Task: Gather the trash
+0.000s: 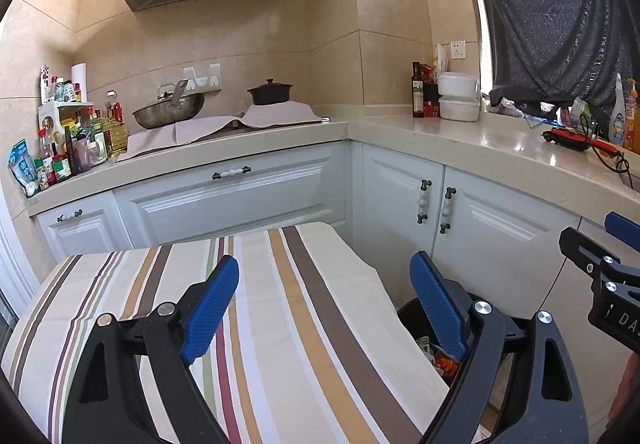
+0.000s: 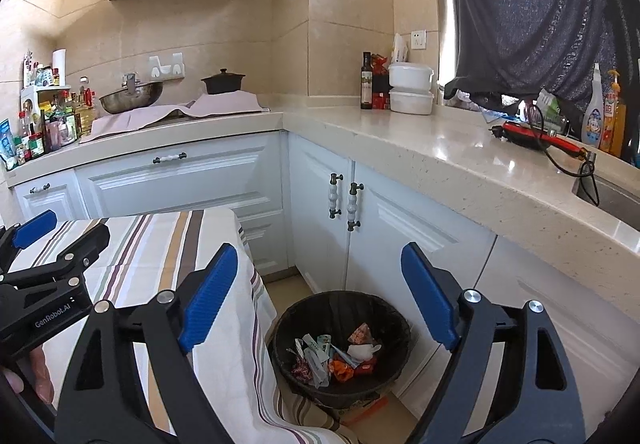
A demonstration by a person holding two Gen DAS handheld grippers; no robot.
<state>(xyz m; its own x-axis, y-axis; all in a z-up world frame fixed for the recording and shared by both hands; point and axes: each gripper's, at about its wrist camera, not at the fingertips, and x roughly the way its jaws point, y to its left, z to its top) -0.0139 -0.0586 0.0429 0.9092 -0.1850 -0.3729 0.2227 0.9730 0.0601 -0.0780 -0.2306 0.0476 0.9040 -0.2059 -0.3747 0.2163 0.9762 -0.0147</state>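
1. Both grippers gape wide with nothing held: left gripper (image 1: 324,308) over the striped tablecloth (image 1: 280,324), right gripper (image 2: 320,296) above the round black bin (image 2: 340,308).
2. Crumpled wrappers (image 2: 340,356) lie inside the bin; collection looks finished.

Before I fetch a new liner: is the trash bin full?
Not full. The trash bin holds only a shallow layer of wrappers at its bottom; the black inner wall shows above them.

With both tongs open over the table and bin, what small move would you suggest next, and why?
Probably draw both tongs back: the left tongs and right tongs are open and hold nothing, wrappers already lie in the bin, and no trash shows on the visible striped tablecloth.
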